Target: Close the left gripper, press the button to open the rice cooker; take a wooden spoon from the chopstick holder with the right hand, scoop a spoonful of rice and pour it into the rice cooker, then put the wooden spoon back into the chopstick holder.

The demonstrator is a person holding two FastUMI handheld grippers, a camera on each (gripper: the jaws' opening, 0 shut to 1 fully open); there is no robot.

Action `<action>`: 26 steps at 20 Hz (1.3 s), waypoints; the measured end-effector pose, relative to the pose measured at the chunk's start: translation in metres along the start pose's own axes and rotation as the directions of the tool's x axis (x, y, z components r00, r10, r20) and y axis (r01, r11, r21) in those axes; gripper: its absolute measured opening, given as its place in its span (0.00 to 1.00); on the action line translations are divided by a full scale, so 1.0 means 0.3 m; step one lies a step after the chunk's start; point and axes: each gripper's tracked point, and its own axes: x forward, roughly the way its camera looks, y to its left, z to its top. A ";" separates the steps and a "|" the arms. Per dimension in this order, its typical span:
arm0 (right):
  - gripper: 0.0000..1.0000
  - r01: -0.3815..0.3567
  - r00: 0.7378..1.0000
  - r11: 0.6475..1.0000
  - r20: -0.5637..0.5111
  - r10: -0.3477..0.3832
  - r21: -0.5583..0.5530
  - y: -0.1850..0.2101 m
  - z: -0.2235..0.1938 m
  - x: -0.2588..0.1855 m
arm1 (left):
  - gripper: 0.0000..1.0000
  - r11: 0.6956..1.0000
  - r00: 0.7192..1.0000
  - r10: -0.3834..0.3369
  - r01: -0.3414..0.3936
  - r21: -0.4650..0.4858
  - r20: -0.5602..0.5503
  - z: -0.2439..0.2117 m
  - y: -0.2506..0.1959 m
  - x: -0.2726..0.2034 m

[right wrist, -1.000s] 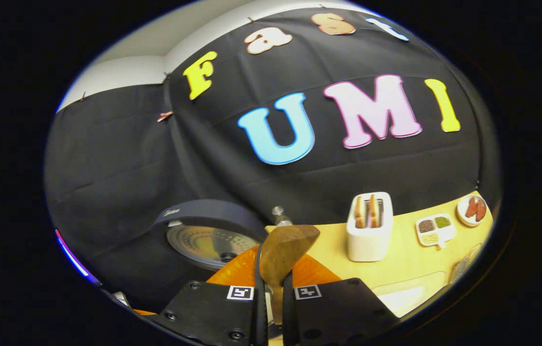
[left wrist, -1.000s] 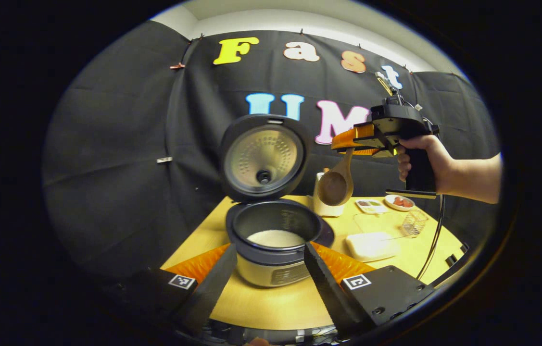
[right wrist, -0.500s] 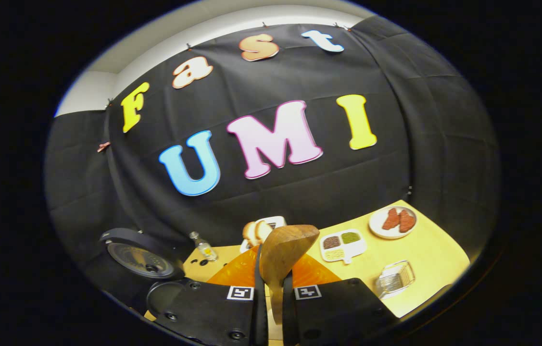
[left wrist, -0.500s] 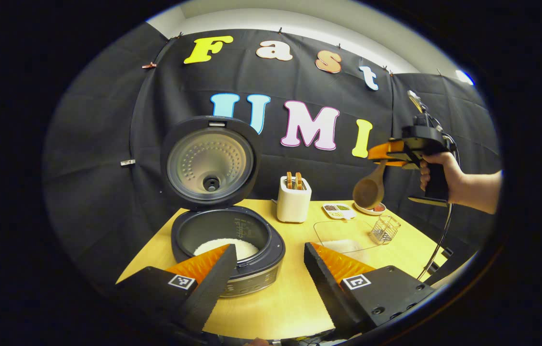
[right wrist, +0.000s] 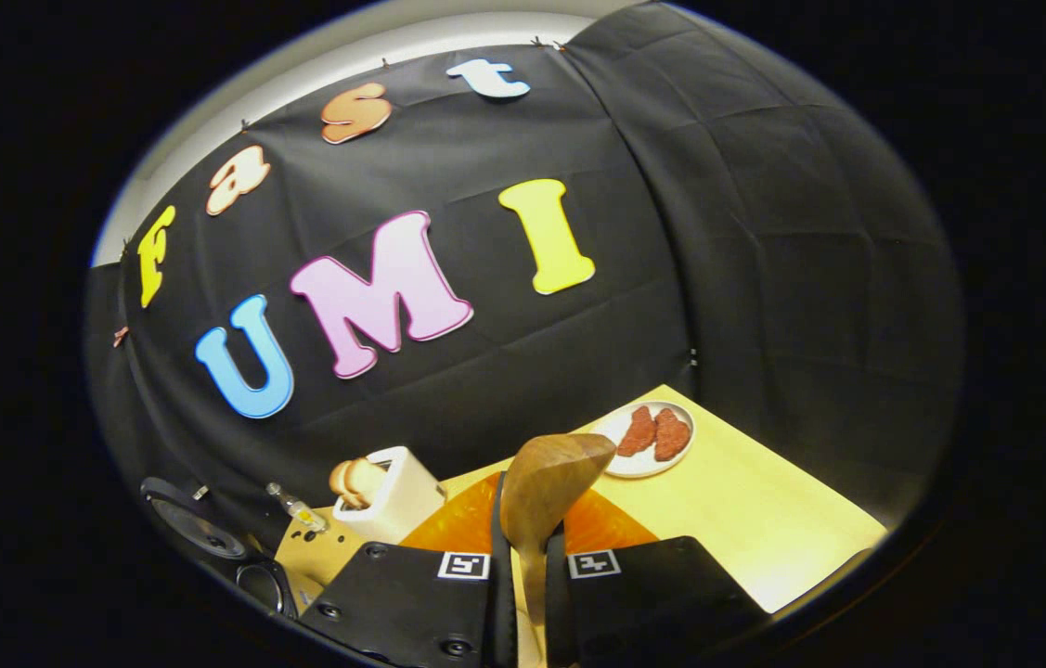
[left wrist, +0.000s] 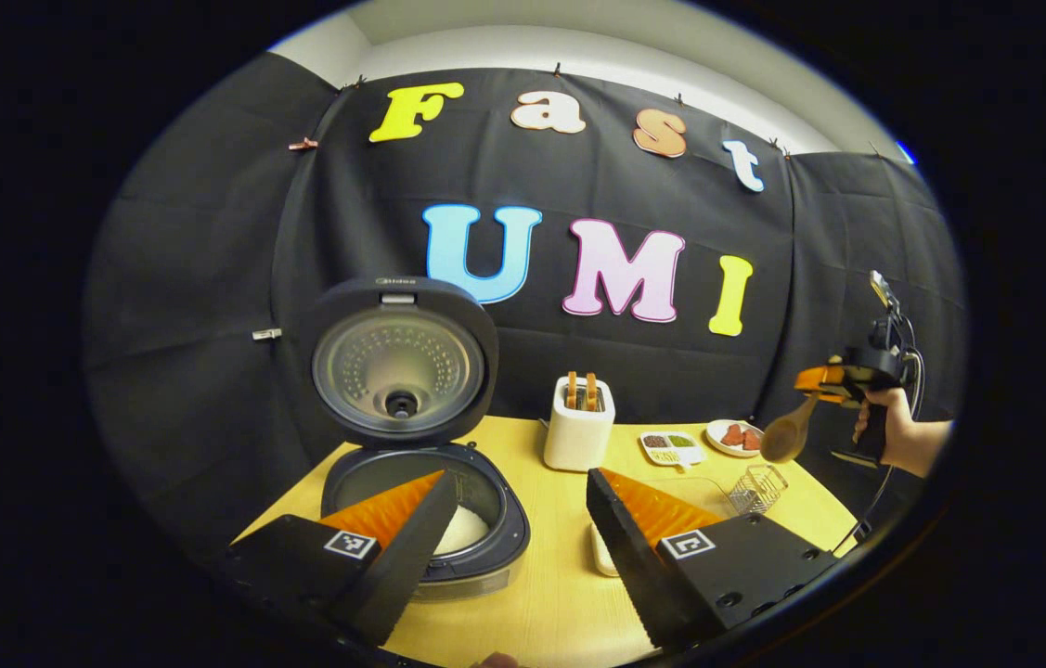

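Observation:
The rice cooker (left wrist: 485, 557) stands open with its lid (left wrist: 400, 364) upright and white rice (left wrist: 465, 529) in the pot. My left gripper (left wrist: 520, 482) hangs open in front of it, holding nothing. Far to the right, a hand (left wrist: 894, 436) holds my right gripper (left wrist: 827, 378), and the wooden spoon (left wrist: 784, 436) hangs bowl-down from it, above and just right of the wire chopstick holder (left wrist: 757, 487). In the right gripper view, my right gripper (right wrist: 530, 557) is shut on the wooden spoon (right wrist: 546, 487), whose bowl points forward; the cooker lid (right wrist: 193, 524) sits at the lower left edge.
On the wooden table (left wrist: 560, 594) stand a white toaster (left wrist: 580, 427), a sectioned dish (left wrist: 671, 445) and a plate with red pieces (left wrist: 734, 436). A clear tray (left wrist: 699, 487) lies partly behind my left gripper's right finger. Toaster (right wrist: 388, 496), small bottle (right wrist: 295, 508) and plate (right wrist: 643, 434) sit ahead of the right gripper.
The right gripper has carried the spoon from beside the cooker's lid far to the right and lower, over the table's right end. The left gripper's view has drawn back and swung right.

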 end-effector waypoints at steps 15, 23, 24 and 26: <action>0.16 0.091 0.974 0.993 -0.217 -0.073 0.074 -0.263 -0.344 0.236 | 0.95 0.977 0.981 0.191 -0.192 -0.091 -0.019 0.067 -0.039 0.064; 0.23 0.135 0.965 0.982 -0.241 -0.101 0.129 -0.285 -0.396 0.219 | 0.95 0.948 0.941 0.314 -0.303 -0.103 0.127 0.282 0.140 0.045; 0.37 0.138 0.966 0.983 -0.236 -0.106 0.124 -0.291 -0.391 0.207 | 0.95 0.945 0.936 0.323 -0.311 -0.101 0.141 0.301 0.159 0.049; 0.62 0.139 0.969 0.984 -0.222 -0.112 0.113 -0.283 -0.376 0.160 | 0.95 0.932 0.917 0.361 -0.354 -0.072 0.170 0.344 0.224 0.054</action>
